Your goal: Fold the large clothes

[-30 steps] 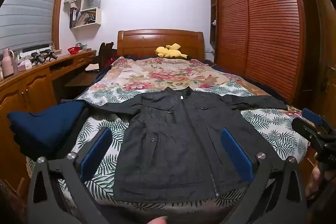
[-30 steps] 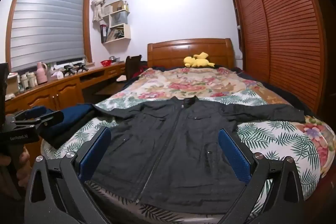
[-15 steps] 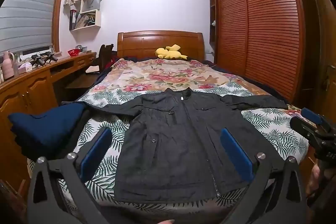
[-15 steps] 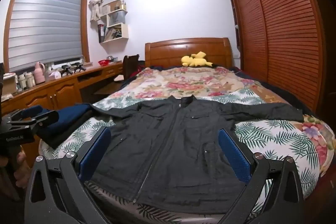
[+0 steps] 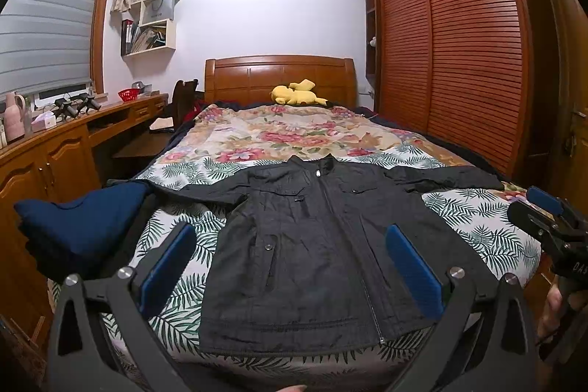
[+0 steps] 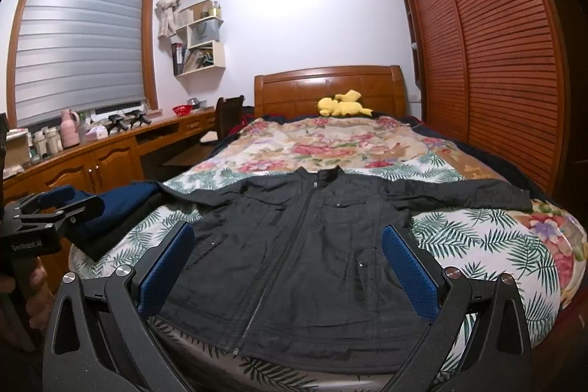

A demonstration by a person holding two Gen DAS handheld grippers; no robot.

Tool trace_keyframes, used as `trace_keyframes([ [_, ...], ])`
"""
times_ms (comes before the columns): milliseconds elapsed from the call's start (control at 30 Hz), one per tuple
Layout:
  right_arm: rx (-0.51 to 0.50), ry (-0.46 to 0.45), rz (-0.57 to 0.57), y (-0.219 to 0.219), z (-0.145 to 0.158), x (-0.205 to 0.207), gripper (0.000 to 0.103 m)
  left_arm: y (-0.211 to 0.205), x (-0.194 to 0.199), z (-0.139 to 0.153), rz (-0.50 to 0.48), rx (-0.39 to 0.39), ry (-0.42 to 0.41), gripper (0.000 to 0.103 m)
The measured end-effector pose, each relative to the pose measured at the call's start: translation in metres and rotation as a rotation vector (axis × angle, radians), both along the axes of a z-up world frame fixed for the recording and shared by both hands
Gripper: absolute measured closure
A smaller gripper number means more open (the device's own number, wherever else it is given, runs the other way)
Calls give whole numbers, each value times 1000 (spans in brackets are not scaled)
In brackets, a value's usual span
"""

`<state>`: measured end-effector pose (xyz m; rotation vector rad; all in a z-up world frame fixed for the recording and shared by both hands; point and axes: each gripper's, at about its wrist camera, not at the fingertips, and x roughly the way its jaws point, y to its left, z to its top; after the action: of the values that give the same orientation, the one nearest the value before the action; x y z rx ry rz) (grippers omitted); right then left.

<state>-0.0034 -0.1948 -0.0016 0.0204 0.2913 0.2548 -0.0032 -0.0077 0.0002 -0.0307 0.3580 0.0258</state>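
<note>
Both the left gripper [image 5: 290, 263] and right gripper [image 6: 288, 261] gape wide and empty at frame bottom. Mid-frame, the black jacket [image 5: 312, 245] lies flat on the bed [image 5: 485, 230] — probably light, limp cloth — best pinched at a sleeve cuff.

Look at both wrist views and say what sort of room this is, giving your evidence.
Most likely a home bedroom: a bed with a wooden headboard, a louvred wardrobe beside it, and a black jacket spread flat on the flowered bedspread.
</note>
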Motion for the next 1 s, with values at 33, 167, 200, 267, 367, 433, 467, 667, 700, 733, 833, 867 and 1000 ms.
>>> trace_keyframes([
  [33, 1, 0, 0, 1, 1, 0, 0, 0, 0, 0, -2, -1, 0, 0],
  [167, 0, -2, -1, 4, 2, -3, 0, 0, 0, -1, -2, -3, -1, 0],
  [200, 0, -3, 0, 4, 1, -2, 0, 0, 0, 0, -2, -5, -1, 0],
  [267, 0, -4, 0, 5, 2, -2, 0, -1, 1, -1, -3, -8, -1, 0],
  [367, 2, -6, 1, 6, 3, -3, 0, -1, 1, -2, -2, -6, -2, 0],
  [433, 2, -7, 1, 7, 2, -3, 0, 0, 1, -2, -2, -6, -3, 0],
  [467, 1, -7, -1, 6, 3, -3, 0, 0, 1, -2, -3, -7, -3, 0],
  [667, 1, -8, 3, 8, 4, -4, 0, 0, 1, -2, -4, -7, -4, 0],
  [700, 2, -9, 2, 8, 4, -4, 0, 0, 1, -2, -3, -7, -4, 0],
  [733, 3, -8, 2, 8, 4, -4, 0, 0, 0, -2, -3, -6, -5, 0],
  [833, 4, -6, 3, 7, 4, -4, 0, 0, 0, -2, -3, -5, -5, 0],
  [867, 4, -5, 3, 7, 4, -4, 0, 0, 0, -2, -2, -5, -6, 0],
  [1000, 4, -5, 3, 7, 3, -4, 0, 0, 1, -3, -2, -5, -5, 0],
])
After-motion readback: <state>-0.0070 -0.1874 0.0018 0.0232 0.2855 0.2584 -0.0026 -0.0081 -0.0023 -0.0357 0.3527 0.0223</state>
